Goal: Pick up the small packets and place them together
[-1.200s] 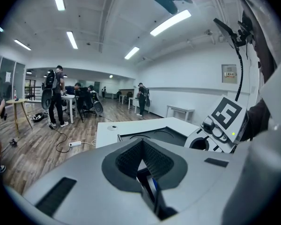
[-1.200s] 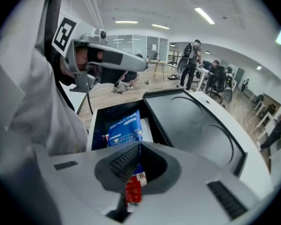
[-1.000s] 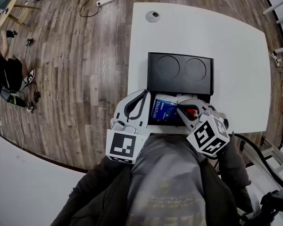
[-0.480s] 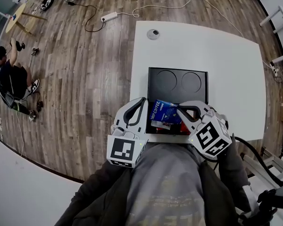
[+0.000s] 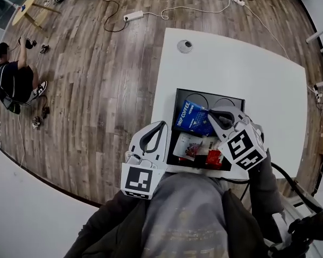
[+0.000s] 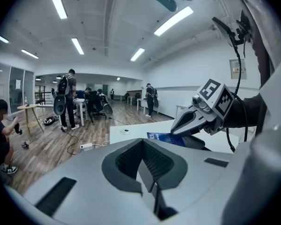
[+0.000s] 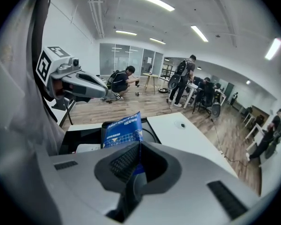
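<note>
Grippers meet over a black tray point(image 5: 174, 136) on a white table point(image 5: 247, 63). The right gripper point(image 5: 210, 113) has its jaws clamped on a blue packet point(image 5: 192, 117) marked as drip coffee, holding it by one edge. From the head view the packet hangs over the tray's far end and hides part of the two round recesses there. In the right gripper view it stands up out of the closed jaws, printed face showing.

The left gripper point(image 5: 162, 124) sits at the tray's near left corner — its jaws pressed together with nothing between them, a state the left gripper view shows plainly. It touches neither the tray's contents nor the blue packet.

Two more packets lie in the tray's near end, below the held one: a white packet point(image 5: 187, 145) with a red picture on it and, just to its right, a red packet point(image 5: 214, 158). Whether they touch cannot be told.

Beyond the table's left edge is a wooden floor point(image 5: 97, 79), where a power strip point(image 5: 133, 16) lies with its cable — and a person point(image 5: 13, 82) in dark clothes crouches well apart from the table.
</note>
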`<state>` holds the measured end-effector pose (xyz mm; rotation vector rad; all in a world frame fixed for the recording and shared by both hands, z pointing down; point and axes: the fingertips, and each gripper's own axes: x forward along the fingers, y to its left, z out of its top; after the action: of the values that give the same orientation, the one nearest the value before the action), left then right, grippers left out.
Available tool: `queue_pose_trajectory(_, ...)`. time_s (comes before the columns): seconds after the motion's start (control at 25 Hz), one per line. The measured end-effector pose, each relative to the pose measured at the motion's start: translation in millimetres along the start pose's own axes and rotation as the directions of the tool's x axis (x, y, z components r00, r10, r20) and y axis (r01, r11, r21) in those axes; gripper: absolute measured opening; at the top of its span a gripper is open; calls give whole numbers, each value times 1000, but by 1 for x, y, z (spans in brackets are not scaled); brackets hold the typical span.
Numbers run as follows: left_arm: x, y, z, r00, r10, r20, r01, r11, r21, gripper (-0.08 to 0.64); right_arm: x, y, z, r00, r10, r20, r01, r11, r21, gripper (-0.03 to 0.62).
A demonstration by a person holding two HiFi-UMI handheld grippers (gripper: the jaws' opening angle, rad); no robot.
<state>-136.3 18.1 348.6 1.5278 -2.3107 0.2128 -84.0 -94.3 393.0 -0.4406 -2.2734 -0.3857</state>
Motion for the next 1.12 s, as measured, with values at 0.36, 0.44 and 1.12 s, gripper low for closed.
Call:
queue_pose_trajectory(0.36, 6, 9, -28, 997, 43, -64, -46, 998, -49, 3, 37, -18, -17, 1000, 14, -27, -14, 999, 34, 23)
queue_pose_trajectory(0.44, 5, 8, -33, 997, 44, -66, -48, 998, -49, 3, 40, -18, -21, 1000, 15, -25, -14, 998, 57, 29)
queue_pose_trajectory(1.12, -14, -21, -13, 1000, -14, -1, 14, 1000, 5, 3, -25, -7, -1, 984, -156, 92, 143, 982, 126, 86)
